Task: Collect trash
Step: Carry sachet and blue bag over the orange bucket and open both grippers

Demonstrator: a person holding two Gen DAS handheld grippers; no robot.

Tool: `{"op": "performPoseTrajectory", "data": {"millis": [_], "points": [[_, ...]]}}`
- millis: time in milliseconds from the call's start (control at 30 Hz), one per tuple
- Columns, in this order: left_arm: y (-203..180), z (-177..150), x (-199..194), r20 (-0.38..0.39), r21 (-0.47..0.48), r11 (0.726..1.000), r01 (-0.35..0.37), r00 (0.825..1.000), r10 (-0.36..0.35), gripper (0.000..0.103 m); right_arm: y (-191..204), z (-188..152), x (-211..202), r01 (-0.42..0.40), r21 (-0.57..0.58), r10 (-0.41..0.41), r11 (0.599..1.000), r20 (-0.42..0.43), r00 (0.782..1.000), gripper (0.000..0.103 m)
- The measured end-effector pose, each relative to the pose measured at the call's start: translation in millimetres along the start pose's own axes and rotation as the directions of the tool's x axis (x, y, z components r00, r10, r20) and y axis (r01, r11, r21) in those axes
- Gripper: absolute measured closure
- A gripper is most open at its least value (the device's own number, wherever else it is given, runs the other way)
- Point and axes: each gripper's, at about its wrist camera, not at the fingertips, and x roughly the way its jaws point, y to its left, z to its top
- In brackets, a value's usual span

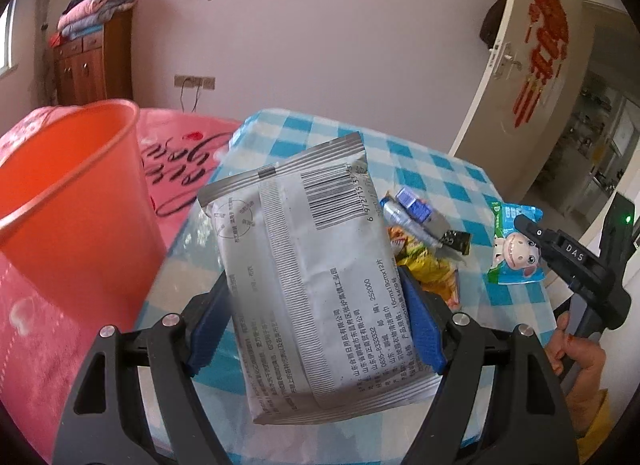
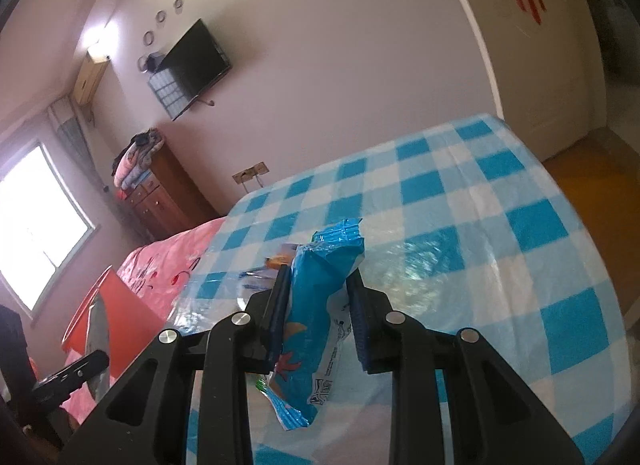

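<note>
Two packs are clamped: the left gripper [image 1: 316,321] holds the grey pack [image 1: 308,281], long axis toward twelve o'clock. The orange bin [image 1: 76,201] lies at ten o'clock, nearer this hand than the right gripper [image 2: 318,317], clamped on the blue packet [image 2: 320,305].

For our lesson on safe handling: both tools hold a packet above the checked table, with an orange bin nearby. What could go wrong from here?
1. The grey packet is wide and gripped low by the left tool; it may tip out before reaching the bin.
2. The blue packet looks crumpled and slack in the right tool; it could slip.
3. Swinging either packet could scatter the wrappers on the table.
</note>
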Motion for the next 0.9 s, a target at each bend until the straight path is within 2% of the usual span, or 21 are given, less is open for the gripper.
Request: {"op": "performPoseTrajectory", "data": {"millis": [233,400,600,733,900], "points": [[24,18,-32,0.074,-0.011,1.0,-0.025,0.997,0.025,0.024,77,17,1,-0.096,-0.119,0.094,0.988,-0.023,0.995,0.074],[55,33,-58,0.127,-0.056,0.997,-0.052,0.99,0.058,0.024,145,25,10,-0.213,-0.194,0.202,0.958,-0.077,0.976,0.074],[104,50,-86,0.189,-0.132,0.981,-0.144,0.968,0.168,0.024,238,26,32,-0.369,-0.281,0.332,0.886,-0.172,0.927,0.074],[137,58,-97,0.21,-0.177,0.962,-0.209,0.947,0.244,0.024,293,23,46,-0.436,-0.332,0.386,0.836,-0.209,0.899,0.074],[166,61,-92,0.2,-0.223,0.942,-0.252,0.934,0.297,0.024,351,17,71,-0.493,-0.375,0.426,0.785,-0.251,0.869,0.074]]}}
